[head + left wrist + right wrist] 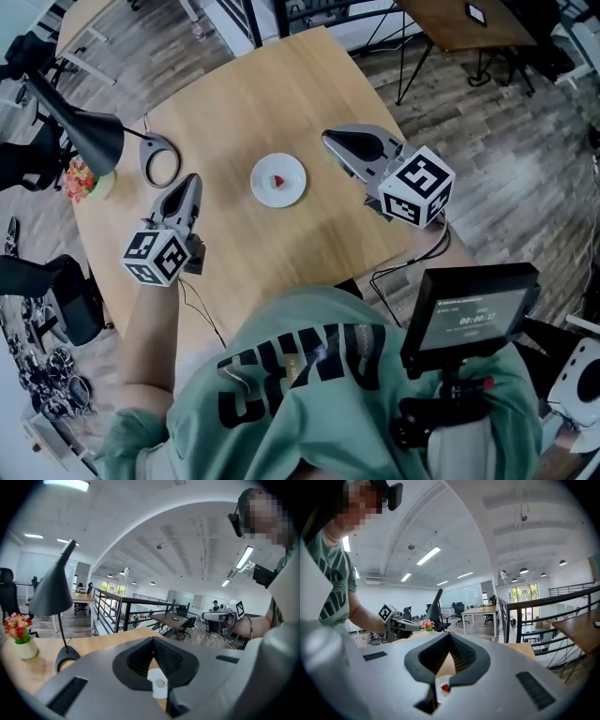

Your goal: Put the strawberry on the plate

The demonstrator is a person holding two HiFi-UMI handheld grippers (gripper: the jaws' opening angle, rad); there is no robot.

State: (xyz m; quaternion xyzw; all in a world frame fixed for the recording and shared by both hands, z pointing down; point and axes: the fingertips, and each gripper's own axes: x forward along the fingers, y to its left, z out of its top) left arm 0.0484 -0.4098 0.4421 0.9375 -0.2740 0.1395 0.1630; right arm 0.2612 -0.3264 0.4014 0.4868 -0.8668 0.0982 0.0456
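By the table's (234, 94) left edge stand a matte black cone-shade lamp (94, 136) on a ring-shaped base and a small pale pot of red and yellow flowers (82, 178). The table itself is smooth pale wood with rounded corners. Just right of the lamp base, the left tongs (193, 178) hang above the wood, their smooth grey shells brought together so the ribbed black pads meet at the tip with nothing between them. Near the table's middle, well in from every edge, sits a round, white, glossy plate (258, 190) with the strawberry (277, 181) already lying at its centre, so the task looks done. The fruit is small, red and roughly conical. It is probably light, soft and easily bruised, and best pinched gently across its broad middle. To the right, the right tongs (328, 139) are likewise closed tip to tip and empty.
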